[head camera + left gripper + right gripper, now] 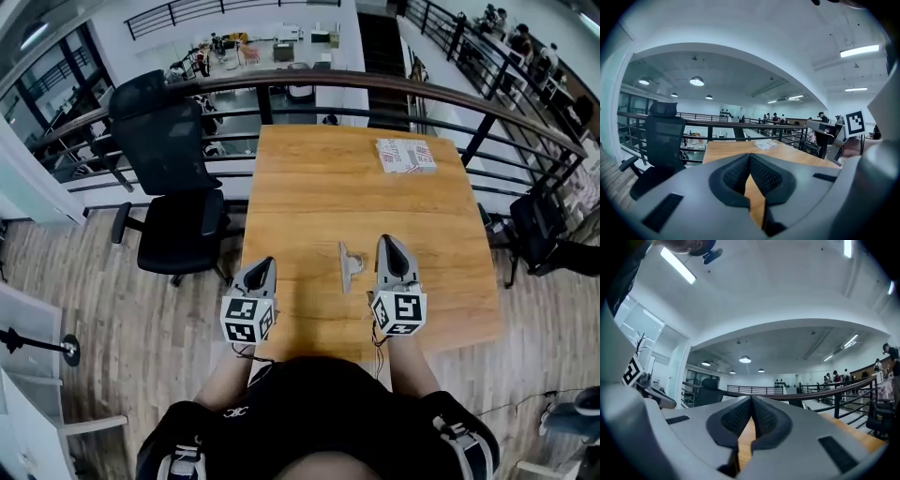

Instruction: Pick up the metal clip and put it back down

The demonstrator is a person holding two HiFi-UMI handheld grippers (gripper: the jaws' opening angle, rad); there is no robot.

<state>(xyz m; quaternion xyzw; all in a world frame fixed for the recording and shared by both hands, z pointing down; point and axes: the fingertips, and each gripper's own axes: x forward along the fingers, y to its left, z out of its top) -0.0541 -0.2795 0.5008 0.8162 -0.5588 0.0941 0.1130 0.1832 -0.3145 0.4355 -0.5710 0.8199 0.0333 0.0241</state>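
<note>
both tongs are pressed together and hold nothing. from the head view, our left tongs (266, 262) sit at the near left edge of the wooden table (309, 178), and our right tongs (388, 242) sit further in and a little further forward. in the left gripper view the ribbed pads (736, 174) meet at the tip with only bare wood showing below them. the right gripper view shows the same: pads (765, 418) touching and only table grain under the tips.

the metal clip (349, 265) lies flat on the table between the two, in no grip, and neither gripper view catches it. it is just beside the right tongs, on their left and slightly behind their tip, while the left tongs are well apart from it. its long axis runs away from us, roughly along the line both tongs point. a small looped part seems to stick out on its right, toward the right tongs.

we judge the right hand the one for the pick. it would need to spread, shift left and draw back a touch, then tip down so the jaws straddle the clip across its thin width, not along its length. a packet (406, 155) at the far right corner is well clear.
</note>
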